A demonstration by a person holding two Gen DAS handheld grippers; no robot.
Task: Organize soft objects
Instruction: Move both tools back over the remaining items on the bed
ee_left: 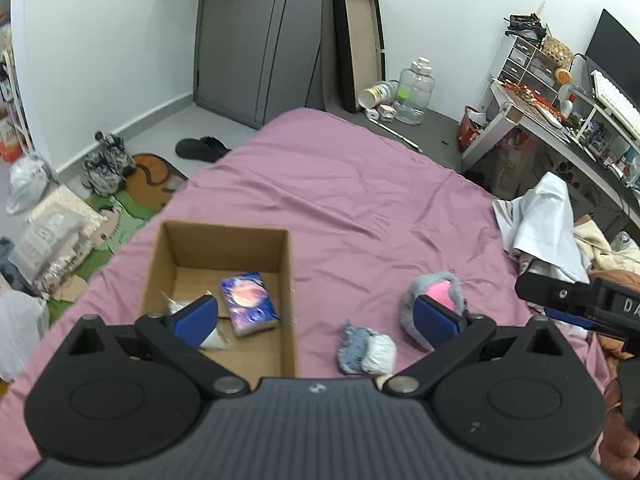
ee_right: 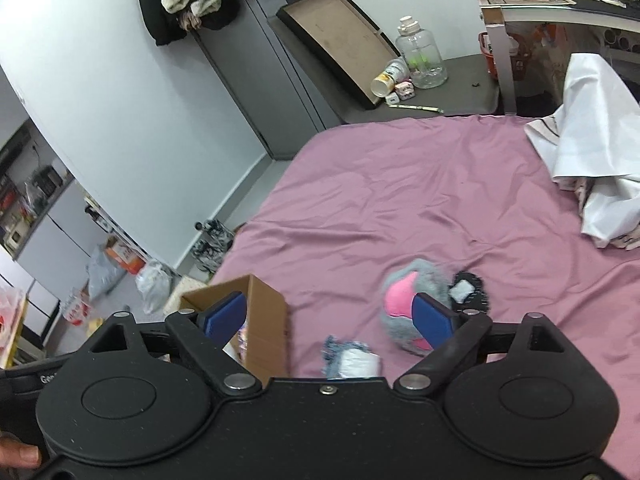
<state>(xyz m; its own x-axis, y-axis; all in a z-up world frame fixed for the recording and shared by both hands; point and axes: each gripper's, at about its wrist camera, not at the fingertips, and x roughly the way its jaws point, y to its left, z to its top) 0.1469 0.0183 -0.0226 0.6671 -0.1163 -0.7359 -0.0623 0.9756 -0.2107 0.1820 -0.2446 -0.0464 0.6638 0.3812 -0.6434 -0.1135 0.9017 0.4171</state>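
Observation:
An open cardboard box (ee_left: 224, 246) sits on the pink bed at the lower left. It holds a planet-print tissue pack (ee_left: 250, 304) and a clear white bag (ee_left: 214, 338), which is partly hidden by one finger. My left gripper (ee_left: 316, 304) hangs open above the box's right wall, with nothing between its pads. To the right on the sheet lie a grey and pink plush (ee_left: 438, 290) and a blue and white rolled bundle (ee_left: 366, 350). My right gripper (ee_right: 328, 300) is open and empty over the bundle (ee_right: 350, 358), between the box (ee_right: 266, 320) and the plush (ee_right: 412, 294).
A small black and white fabric piece (ee_right: 466, 290) lies just past the plush. White cloth (ee_right: 592, 168) is heaped at the bed's right side. The pink sheet (ee_left: 340, 184) stretches bare beyond. A desk (ee_left: 532, 120), a jar (ee_left: 414, 92) and floor clutter ring the bed.

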